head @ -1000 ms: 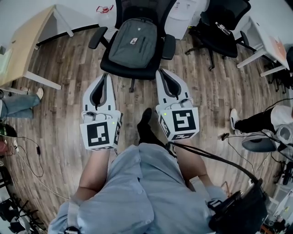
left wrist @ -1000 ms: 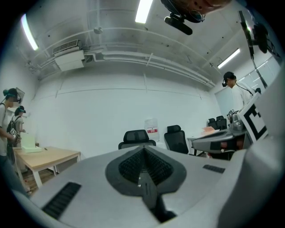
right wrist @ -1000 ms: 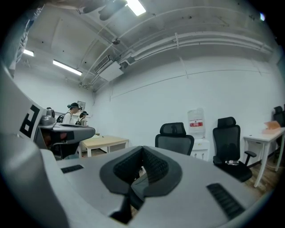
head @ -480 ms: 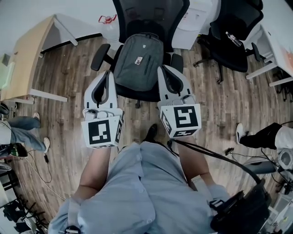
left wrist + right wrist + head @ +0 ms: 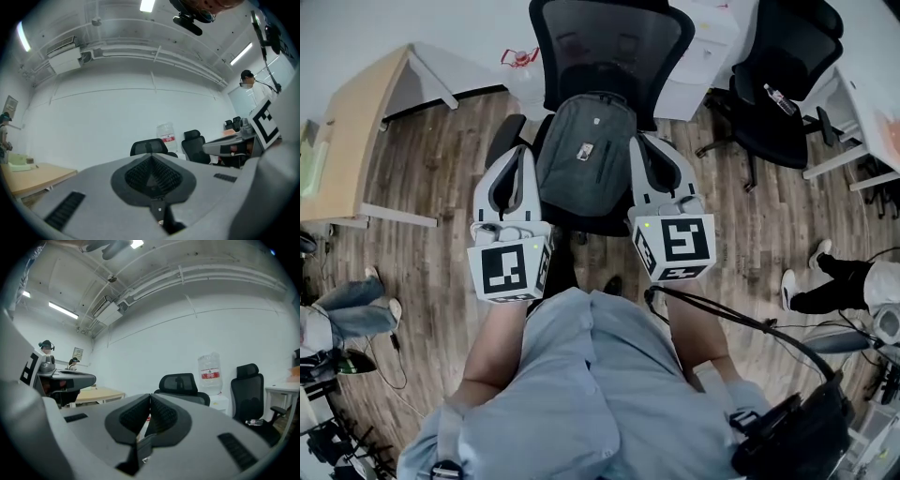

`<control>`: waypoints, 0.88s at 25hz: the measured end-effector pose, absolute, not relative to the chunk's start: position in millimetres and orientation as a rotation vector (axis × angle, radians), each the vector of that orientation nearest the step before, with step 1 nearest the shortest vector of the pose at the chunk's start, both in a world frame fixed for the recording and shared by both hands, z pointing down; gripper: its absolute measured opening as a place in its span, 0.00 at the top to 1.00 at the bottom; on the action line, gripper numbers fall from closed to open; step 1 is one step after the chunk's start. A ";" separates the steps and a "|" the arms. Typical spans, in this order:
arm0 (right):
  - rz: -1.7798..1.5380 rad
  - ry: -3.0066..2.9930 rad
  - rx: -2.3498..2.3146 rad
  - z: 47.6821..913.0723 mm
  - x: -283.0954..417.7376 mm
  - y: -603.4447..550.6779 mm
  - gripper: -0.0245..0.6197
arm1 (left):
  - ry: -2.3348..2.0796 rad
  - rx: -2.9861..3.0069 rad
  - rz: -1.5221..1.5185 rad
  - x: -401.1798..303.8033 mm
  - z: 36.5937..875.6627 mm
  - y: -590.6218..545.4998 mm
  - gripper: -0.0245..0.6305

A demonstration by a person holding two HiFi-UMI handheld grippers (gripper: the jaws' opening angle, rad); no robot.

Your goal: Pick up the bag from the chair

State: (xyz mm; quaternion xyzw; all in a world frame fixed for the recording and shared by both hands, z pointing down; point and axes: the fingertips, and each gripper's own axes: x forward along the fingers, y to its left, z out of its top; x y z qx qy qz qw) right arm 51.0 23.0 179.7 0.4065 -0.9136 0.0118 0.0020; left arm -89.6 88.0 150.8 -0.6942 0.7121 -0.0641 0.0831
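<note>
Bag (image 5: 585, 155) pickup, approach stage. Jaws pressed fully together on left gripper (image 5: 523, 155) & right gripper (image 5: 645, 145), nothing btwn pads; tips level, flanking bag's sides, apparently w/o contact. Open jaws first, then close on a strap or fabric fold near top, lift straight. Grey soft backpack, small tag on front, lying flat on seat of black mesh chair (image 5: 609, 52).

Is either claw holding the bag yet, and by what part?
Nothing held. Left claw and right claw are shut and empty; the bag sits on the chair.
</note>
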 end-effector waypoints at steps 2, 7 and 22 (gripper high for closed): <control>0.039 -2.848 1.302 182.5 47.7 9.3 0.96 | 2.116 -2.095 -0.187 -95.6 155.1 72.4 0.96; 0.062 -2.773 1.381 199.8 36.9 -30.7 0.96 | 2.099 -2.171 -0.184 -116.3 175.7 26.8 0.96; 0.088 -2.550 1.635 215.2 -12.1 -167.5 0.96 | 1.932 -2.450 -0.179 -185.9 205.8 -144.3 0.96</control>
